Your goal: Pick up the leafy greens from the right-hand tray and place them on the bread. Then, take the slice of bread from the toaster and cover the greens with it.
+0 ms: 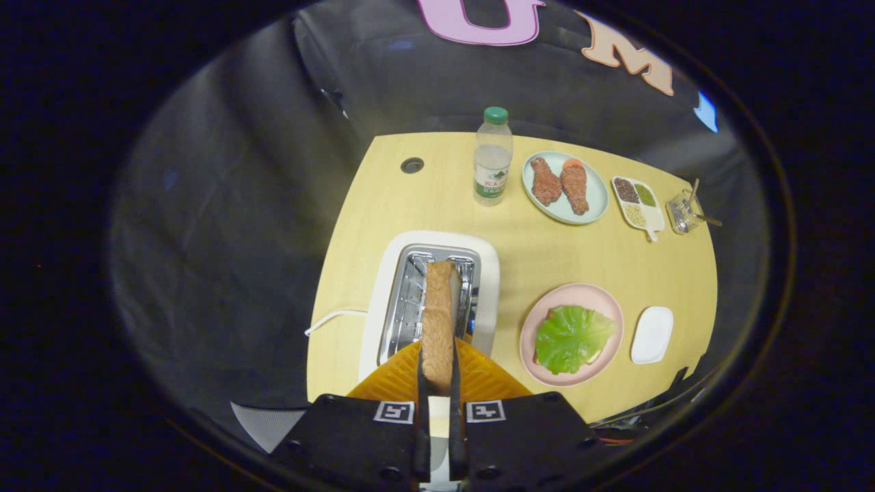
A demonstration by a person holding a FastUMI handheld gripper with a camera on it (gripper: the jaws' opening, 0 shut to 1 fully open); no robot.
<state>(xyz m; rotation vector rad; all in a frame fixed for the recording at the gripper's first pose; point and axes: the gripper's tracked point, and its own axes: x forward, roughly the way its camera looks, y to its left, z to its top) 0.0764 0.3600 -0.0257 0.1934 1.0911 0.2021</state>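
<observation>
Clamped between both fingers of the gripper (437, 372), a slice of bread (439, 321) is held on edge, its far end reaching over the slot of the toaster (429, 294). The fingers are drawn close together, pressing on the slice from either side.

The toaster, white with a bright metal top, is taken as the landmark. It is stood on a pale wooden table (533, 253) with rounded corners, near the table's edge closest to the gripper. A white cord (335, 318) is seen trailing from the toaster's left side toward the table's left edge.

Just to the right of the toaster a pink plate (547, 311) is set, and the leafy greens (571, 336) are laid on it; a pale edge showing beneath the leaf may be the other bread, though it cannot be told for sure. Further right of the plate a small white tray (651, 333) is placed.

Beyond the toaster, a clear bottle (493, 160) with a green cap is stood upright. To the right of the bottle, a pale green plate (595, 198) carrying two brown pieces of meat (560, 183) is seen, then a small divided dish (639, 201) of seasonings, then a clear glass container (685, 210) with sticks in it. A round dark hole (412, 165) is cut in the table top beyond the toaster and to its left.

The table is surrounded by dark cloth walls (239, 171), which hang in folds.
</observation>
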